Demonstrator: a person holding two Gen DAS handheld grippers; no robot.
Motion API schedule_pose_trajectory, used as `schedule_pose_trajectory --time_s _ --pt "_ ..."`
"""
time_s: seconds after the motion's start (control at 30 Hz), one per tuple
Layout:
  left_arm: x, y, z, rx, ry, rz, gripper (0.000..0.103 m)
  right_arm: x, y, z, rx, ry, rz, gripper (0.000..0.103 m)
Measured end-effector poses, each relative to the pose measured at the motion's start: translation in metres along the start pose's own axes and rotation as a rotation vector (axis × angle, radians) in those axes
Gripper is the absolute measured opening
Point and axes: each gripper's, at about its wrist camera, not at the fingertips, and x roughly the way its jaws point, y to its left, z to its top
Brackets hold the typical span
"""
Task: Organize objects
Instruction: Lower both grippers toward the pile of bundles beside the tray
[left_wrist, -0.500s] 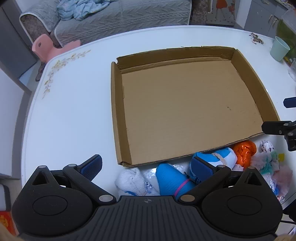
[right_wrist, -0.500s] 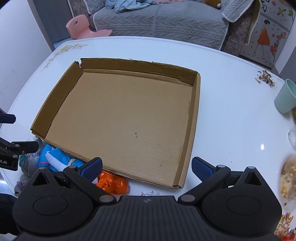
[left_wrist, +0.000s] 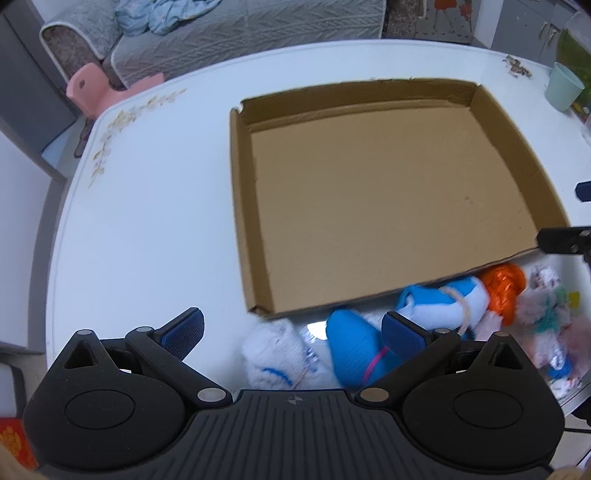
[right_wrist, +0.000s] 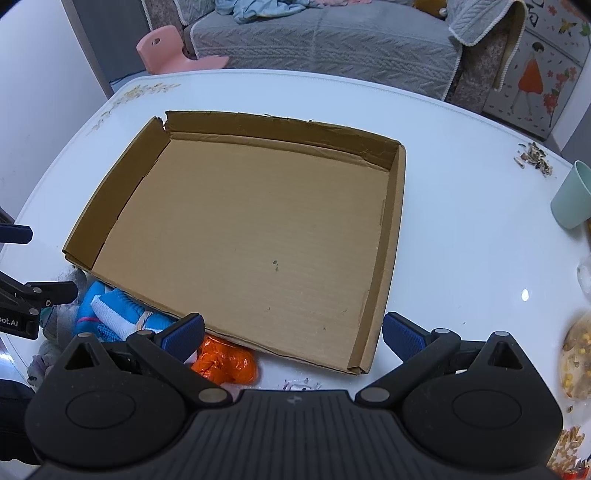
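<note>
Cardboard tray (left_wrist: 388, 206): brown, shallow and bare inside; we see it flat on the white desk (left_wrist: 155, 229), nothing placed in it yet.
Change since half a second ago: we see very little. In the left wrist view the tray and the pile sit slightly further right and the picture is a touch smeared, so we judge the left hand is drifting a little; the right wrist view matches its earlier one almost exactly.
Pile of soft things: it lies on the desk against the tray's near wall, outside it. We make out a white knit bundle (left_wrist: 275, 354), a blue roll (left_wrist: 354, 343), a blue-and-white rolled pair (left_wrist: 443, 299), an orange crinkly piece (left_wrist: 504, 288) and pale fluffy items (left_wrist: 550, 317) too blurred to name.
Left gripper (left_wrist: 291, 328): jaws spread as wide as they go, nothing between the pads; it hovers above the white bundle and the blue roll.
Right gripper (right_wrist: 293, 332): jaws equally wide and empty, over the tray's near right corner, with the orange piece just beside its left finger.
Meaning for the task: we judge the sorting has not begun; nothing has been lifted, and the hands are only lining up.
Next move, as we judge it: the left jaws need to come down around one soft item and close.
Bystanders: a mint cup (right_wrist: 572, 201) stands well apart at the right.
</note>
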Motion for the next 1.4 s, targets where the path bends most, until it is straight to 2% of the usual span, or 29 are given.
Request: schedule_pose_trajectory --time_s 0.17,0.37,0.5,0.63,0.67,0.8,0.87,0.97,1.17,1.4 --pt "0.008 0.009 -0.009 0.002 0.028 0.020 0.102 0.000 0.001 -0.001 -0.005 0.001 0.006 0.102" --pt "0.026 0.025 -0.022 -0.015 0.100 0.034 0.102 -0.001 -0.002 -0.003 0.004 0.008 -0.002 0.102" --pt "0.037 0.032 -0.024 -0.068 0.134 -0.007 0.102 -0.002 -0.004 -0.003 0.011 0.001 -0.002 0.102" --pt "0.042 0.027 -0.023 -0.073 0.140 -0.017 0.098 -0.006 -0.009 -0.008 0.011 0.008 -0.008 0.102" --pt "0.043 0.026 -0.023 -0.076 0.141 -0.019 0.097 -0.007 -0.013 -0.011 0.018 0.014 -0.012 0.102" --pt "0.048 0.025 -0.026 -0.112 0.161 -0.067 0.074 -0.013 -0.037 -0.022 0.113 0.045 -0.004 0.102" --pt "0.051 0.020 -0.030 -0.099 0.170 -0.064 0.071 -0.011 -0.047 -0.028 0.163 0.066 0.007 0.102" --pt "0.051 0.017 -0.031 -0.093 0.158 -0.057 0.066 0.000 -0.052 -0.036 0.205 0.123 0.010 0.094" --pt "0.048 0.017 -0.034 -0.108 0.148 -0.075 0.057 0.018 -0.041 -0.040 0.182 0.175 0.019 0.077" --pt "0.040 0.023 -0.044 -0.127 0.131 -0.108 0.054 0.034 -0.032 -0.042 0.153 0.219 0.029 0.046"
